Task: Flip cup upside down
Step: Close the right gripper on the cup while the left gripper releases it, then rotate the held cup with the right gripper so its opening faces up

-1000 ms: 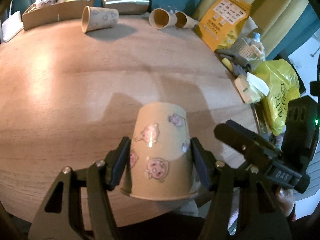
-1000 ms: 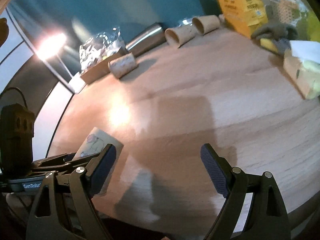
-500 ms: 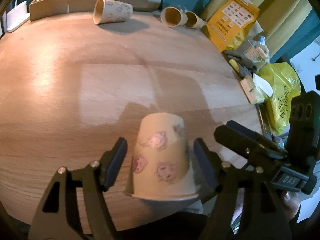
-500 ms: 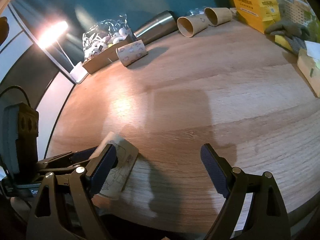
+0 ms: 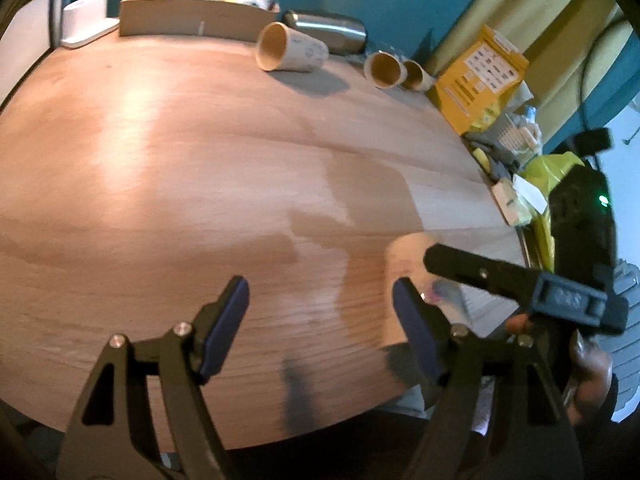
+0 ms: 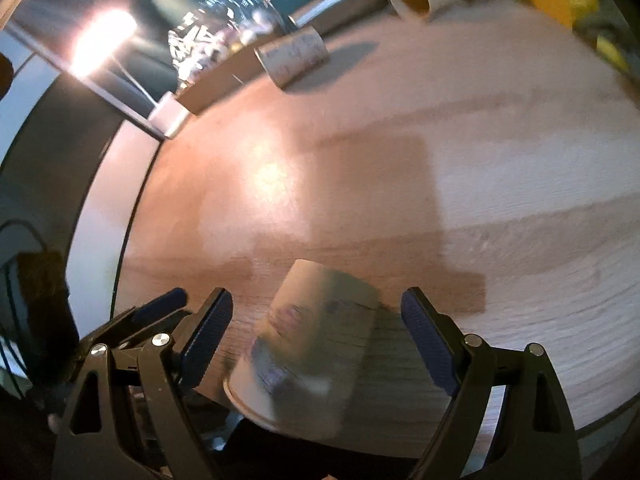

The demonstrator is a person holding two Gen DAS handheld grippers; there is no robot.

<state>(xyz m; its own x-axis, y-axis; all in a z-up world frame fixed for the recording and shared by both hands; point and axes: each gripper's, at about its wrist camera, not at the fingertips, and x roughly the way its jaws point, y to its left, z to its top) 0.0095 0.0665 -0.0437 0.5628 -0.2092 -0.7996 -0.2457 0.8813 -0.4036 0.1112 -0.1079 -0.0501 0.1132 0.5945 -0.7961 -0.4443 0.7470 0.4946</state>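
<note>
4 paper cups (image 5: 404,256) — 3 lying on their sides — 1 steel flask (image 5: 328,32), 2 grippers (image 5: 320,320)

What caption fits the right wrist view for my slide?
Open right gripper brackets an upside-down paper cup near the wooden table edge, fingers not touching it.

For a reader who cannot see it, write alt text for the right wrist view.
A blurred paper cup stands mouth-down near the wooden table's front edge, between the open right gripper's fingers, untouched. More cups lie on their sides at the back.
</note>
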